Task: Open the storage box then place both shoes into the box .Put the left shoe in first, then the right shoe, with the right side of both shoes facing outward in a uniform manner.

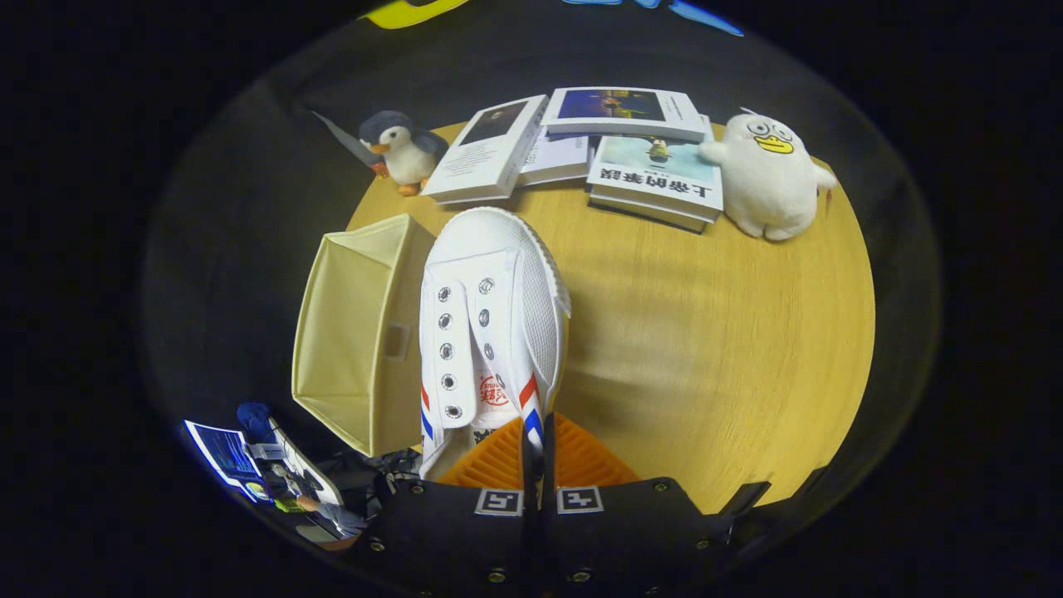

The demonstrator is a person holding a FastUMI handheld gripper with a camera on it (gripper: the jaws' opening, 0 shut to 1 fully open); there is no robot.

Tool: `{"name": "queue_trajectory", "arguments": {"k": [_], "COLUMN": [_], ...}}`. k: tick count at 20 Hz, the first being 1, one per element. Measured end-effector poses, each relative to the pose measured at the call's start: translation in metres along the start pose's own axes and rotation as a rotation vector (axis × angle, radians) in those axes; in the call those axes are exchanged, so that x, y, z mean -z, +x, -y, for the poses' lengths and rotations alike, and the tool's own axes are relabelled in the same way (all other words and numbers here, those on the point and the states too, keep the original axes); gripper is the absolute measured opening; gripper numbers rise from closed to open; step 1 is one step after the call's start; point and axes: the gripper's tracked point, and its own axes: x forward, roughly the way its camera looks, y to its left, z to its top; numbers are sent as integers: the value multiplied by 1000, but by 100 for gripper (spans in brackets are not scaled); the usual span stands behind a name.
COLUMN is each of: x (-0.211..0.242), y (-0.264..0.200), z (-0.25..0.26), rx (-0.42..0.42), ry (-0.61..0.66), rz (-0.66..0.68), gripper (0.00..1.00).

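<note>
The white shoe (490, 324) hangs out ahead of the hand-held gripper (536, 444), toe pointing away, its heel end pinched between the two fingers, which are closed together on the side wall near the red and blue stripes. It sits over the table (706, 332), right beside the cream storage box (357, 332), whose open mouth faces left of the shoe; the shoe's left edge overlaps the box's near wall in this view, though whether they touch I cannot tell.

The grip looks thin: only a narrow strip of the collar is clamped, and the whole length of the shoe sticks forward. My worry is that it pivots or slips out as it is swung toward the opening. The box is soft fabric, so a nudge from the toe could push it or fold its wall. Which side ends up facing outward also depends on how the shoe is turned.

Beyond lie stacked books (581, 149), a penguin toy (403, 149) and a white duck plush (768, 174).
</note>
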Motion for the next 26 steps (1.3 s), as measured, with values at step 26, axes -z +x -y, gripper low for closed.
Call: {"name": "queue_trajectory", "arguments": {"k": [26], "x": [-43], "y": [50], "z": [-184], "rx": [-66], "ry": [-283], "rz": [-108], "gripper": [1]}}
